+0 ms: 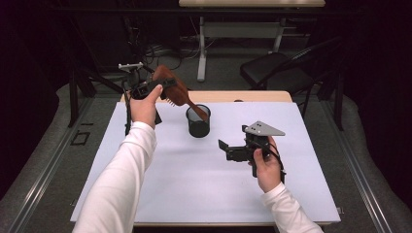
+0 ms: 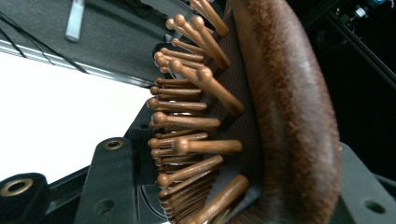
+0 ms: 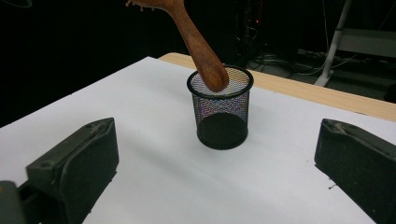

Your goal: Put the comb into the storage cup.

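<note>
A brown wooden hairbrush (image 1: 176, 90) is held up at the back left of the table. My left gripper (image 1: 160, 86) is shut on its head; the left gripper view looks close up at the brush's wooden bristles (image 2: 191, 121) and curved back (image 2: 289, 116) between the jaws. The handle end (image 3: 212, 74) slants down to the rim of a black mesh cup (image 1: 198, 121), which stands upright on the white table top (image 1: 204, 184). My right gripper (image 1: 227, 149) hovers to the right of the cup, jaws wide open and bare, pointed at the cup (image 3: 220, 109).
The white sheet covers most of a wooden table whose bare far edge (image 1: 252, 96) shows behind the cup. Beyond the table stand a black chair (image 1: 277, 70) and a white desk frame (image 1: 204, 48). The room around is dark.
</note>
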Demonstrator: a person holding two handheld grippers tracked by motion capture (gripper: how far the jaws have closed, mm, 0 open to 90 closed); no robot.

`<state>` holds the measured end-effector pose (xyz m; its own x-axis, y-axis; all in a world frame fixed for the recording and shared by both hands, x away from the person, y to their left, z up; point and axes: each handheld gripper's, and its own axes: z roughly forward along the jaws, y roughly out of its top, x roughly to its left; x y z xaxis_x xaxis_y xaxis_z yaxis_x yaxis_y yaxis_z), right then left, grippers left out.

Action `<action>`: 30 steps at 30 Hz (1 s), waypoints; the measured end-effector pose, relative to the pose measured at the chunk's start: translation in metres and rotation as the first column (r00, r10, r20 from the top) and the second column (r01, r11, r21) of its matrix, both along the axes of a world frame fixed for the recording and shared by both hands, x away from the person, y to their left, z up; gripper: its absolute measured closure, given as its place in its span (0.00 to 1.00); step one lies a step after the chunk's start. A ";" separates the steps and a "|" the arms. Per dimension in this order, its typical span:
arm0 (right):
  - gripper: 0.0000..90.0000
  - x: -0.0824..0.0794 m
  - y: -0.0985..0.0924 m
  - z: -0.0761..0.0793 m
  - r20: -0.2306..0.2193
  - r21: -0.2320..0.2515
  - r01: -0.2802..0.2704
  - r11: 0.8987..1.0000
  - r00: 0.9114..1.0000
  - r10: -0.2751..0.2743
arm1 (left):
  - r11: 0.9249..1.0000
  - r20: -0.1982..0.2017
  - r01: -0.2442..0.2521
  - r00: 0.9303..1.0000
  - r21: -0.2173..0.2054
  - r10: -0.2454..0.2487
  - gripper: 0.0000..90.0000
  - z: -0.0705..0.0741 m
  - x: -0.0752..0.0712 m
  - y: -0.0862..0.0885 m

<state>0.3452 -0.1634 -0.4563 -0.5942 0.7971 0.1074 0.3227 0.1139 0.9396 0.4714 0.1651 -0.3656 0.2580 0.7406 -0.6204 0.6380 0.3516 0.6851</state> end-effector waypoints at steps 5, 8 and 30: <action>0.00 0.000 0.000 0.000 -0.001 0.000 -0.002 1.000 1.000 0.002 | 1.000 0.000 -0.022 1.000 0.000 0.022 0.53 -0.001 0.002 0.002; 0.00 0.001 0.000 -0.001 -0.001 -0.001 0.000 1.000 1.000 0.000 | 1.000 0.001 -0.030 1.000 0.011 0.030 0.53 -0.002 0.003 0.003; 0.00 0.001 0.000 -0.003 -0.005 -0.003 -0.005 1.000 1.000 0.005 | 0.996 0.027 -0.078 0.997 0.036 0.077 0.53 -0.020 0.013 -0.003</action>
<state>0.3465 -0.1636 -0.4590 -0.5980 0.7942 0.1079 0.3270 0.1188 0.9375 0.4841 0.1624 -0.3861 0.2141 0.7816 -0.5859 0.5919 0.3734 0.7143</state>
